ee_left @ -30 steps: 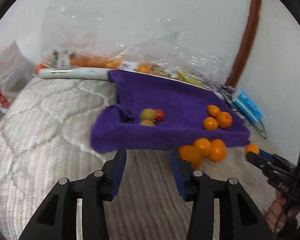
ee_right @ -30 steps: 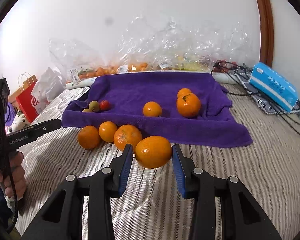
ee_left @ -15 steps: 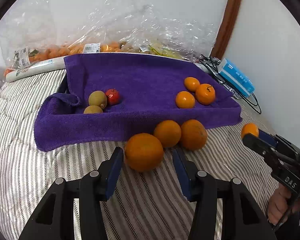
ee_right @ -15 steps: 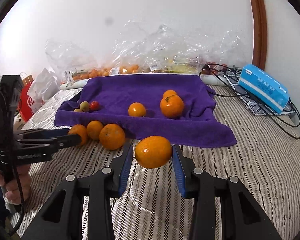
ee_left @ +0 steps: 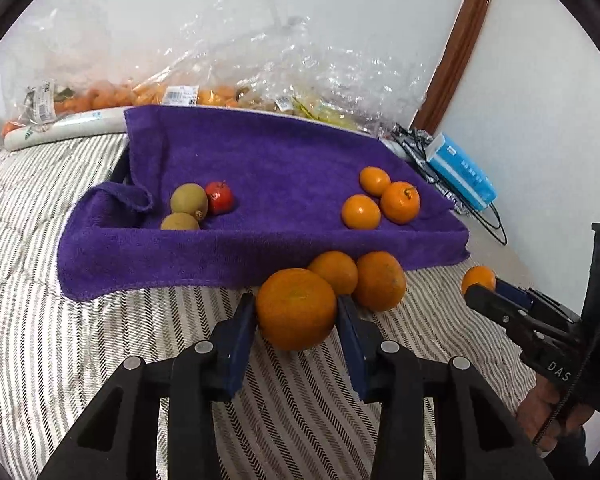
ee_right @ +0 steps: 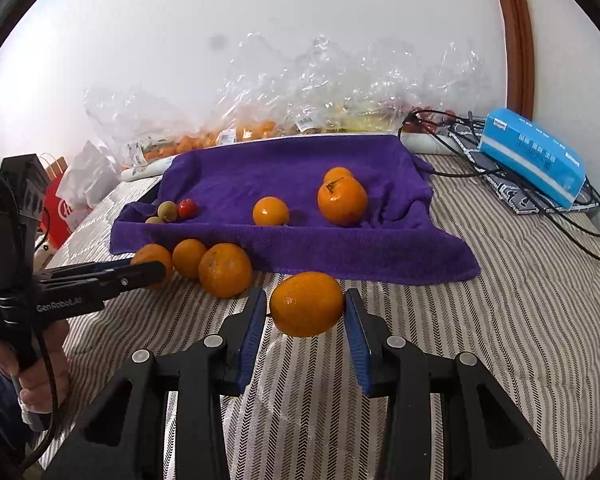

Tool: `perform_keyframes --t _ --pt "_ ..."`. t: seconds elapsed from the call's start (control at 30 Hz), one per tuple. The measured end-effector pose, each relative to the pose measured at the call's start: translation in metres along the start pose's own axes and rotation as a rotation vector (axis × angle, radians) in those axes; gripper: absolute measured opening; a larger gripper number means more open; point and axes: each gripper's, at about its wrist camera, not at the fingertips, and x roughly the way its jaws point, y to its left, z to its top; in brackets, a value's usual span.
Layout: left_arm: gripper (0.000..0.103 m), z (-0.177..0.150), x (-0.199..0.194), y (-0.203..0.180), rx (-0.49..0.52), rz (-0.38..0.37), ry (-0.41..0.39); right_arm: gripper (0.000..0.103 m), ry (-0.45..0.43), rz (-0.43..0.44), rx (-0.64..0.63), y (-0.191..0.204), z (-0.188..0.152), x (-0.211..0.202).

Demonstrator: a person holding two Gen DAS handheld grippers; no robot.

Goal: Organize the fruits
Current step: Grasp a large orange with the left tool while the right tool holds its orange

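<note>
A purple towel (ee_left: pixel 284 160) lies on the striped bed and holds three oranges (ee_left: pixel 361 211), two green fruits (ee_left: pixel 189 199) and a small red fruit (ee_left: pixel 219 197). Three oranges lie at the towel's front edge. My left gripper (ee_left: pixel 296 312) has its pads on both sides of the nearest one (ee_left: pixel 296 307), which rests on the bed. My right gripper (ee_right: pixel 306 306) is shut on an orange (ee_right: pixel 306 304) and holds it above the bed in front of the towel (ee_right: pixel 300 184). The right gripper also shows in the left wrist view (ee_left: pixel 484 290).
Clear plastic bags of fruit (ee_left: pixel 204 92) lie along the wall behind the towel. A blue tissue pack (ee_right: pixel 534 156) and black cables (ee_right: pixel 580 216) lie at the right. A red paper bag (ee_right: pixel 58 204) stands at the left bed edge.
My left gripper has moved forward and closed in around the nearest orange on the bed. My right gripper has kept its orange and drifted slightly back.
</note>
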Motion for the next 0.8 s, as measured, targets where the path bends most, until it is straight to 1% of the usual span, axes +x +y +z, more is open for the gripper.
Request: perform_keyframes --t 0.13,0.27,0.4,0.5,0.67,0.8 --pt "0.038 -0.001 -0.012 0.000 -0.004 -0.002 -0.052 0.039 -0.002 -0.012 -0.003 0.000 0.000 0.000" --pt "0.038 0.001 -0.020 0.003 -0.024 0.001 -0.090 0.039 -0.023 -0.016 0.012 -0.002 -0.001 -0.005" --pt "0.038 0.001 -0.025 0.005 -0.039 0.020 -0.113 0.039 -0.044 -0.029 0.025 -0.003 -0.001 -0.010" --pt "0.038 0.002 -0.031 0.006 -0.048 0.032 -0.136 0.039 -0.036 -0.015 0.042 -0.003 -0.001 -0.012" --pt "0.038 0.001 -0.041 0.004 -0.043 0.056 -0.182 0.039 -0.058 -0.025 0.035 0.002 0.007 -0.023" --pt "0.038 0.002 -0.044 0.004 -0.038 0.085 -0.197 0.039 -0.088 -0.022 0.030 0.006 0.016 -0.037"
